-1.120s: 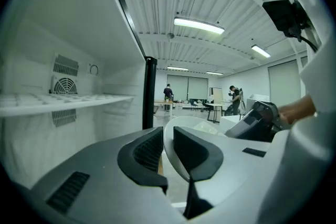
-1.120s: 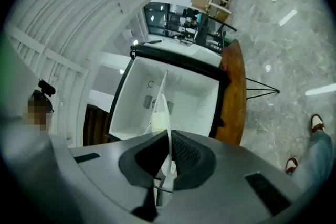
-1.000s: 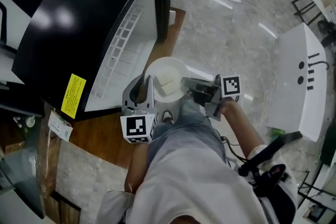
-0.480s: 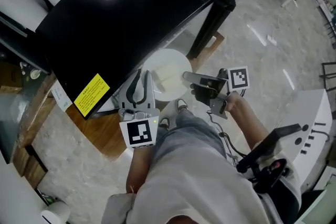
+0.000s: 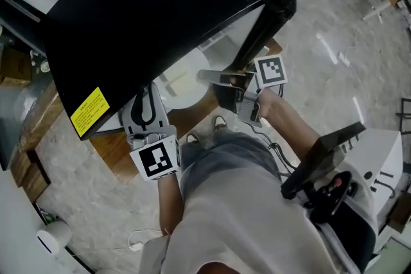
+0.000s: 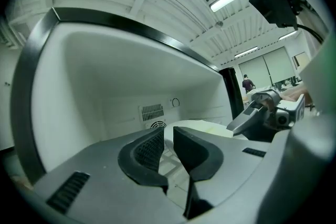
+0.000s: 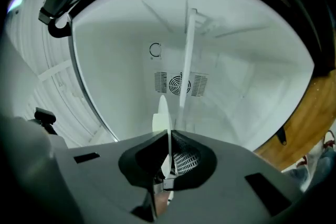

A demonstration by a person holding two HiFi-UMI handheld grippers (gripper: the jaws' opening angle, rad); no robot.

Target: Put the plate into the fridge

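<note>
A white plate (image 5: 183, 83) is held level at the mouth of the open black fridge (image 5: 160, 3), partly under its top edge. My right gripper (image 5: 207, 76) is shut on the plate's right rim; in the right gripper view the plate (image 7: 160, 113) shows edge-on, pinched between the pads of the gripper (image 7: 168, 157). My left gripper (image 5: 146, 92) is at the plate's left side. In the left gripper view its jaws (image 6: 167, 147) stand a narrow gap apart with nothing clamped, and the plate (image 6: 202, 126) lies just beyond them. The right gripper (image 6: 252, 113) shows there too.
The fridge's white inside has a round fan vent (image 7: 180, 83) on its back wall and a wire shelf. The fridge stands on a wooden platform (image 5: 115, 144). A yellow label (image 5: 88, 111) is on its side. A white cabinet (image 5: 385, 163) stands at the right.
Both grippers and the plate have moved toward the fridge opening, and the plate is now partly under the fridge's top edge. The head view has swung round.
</note>
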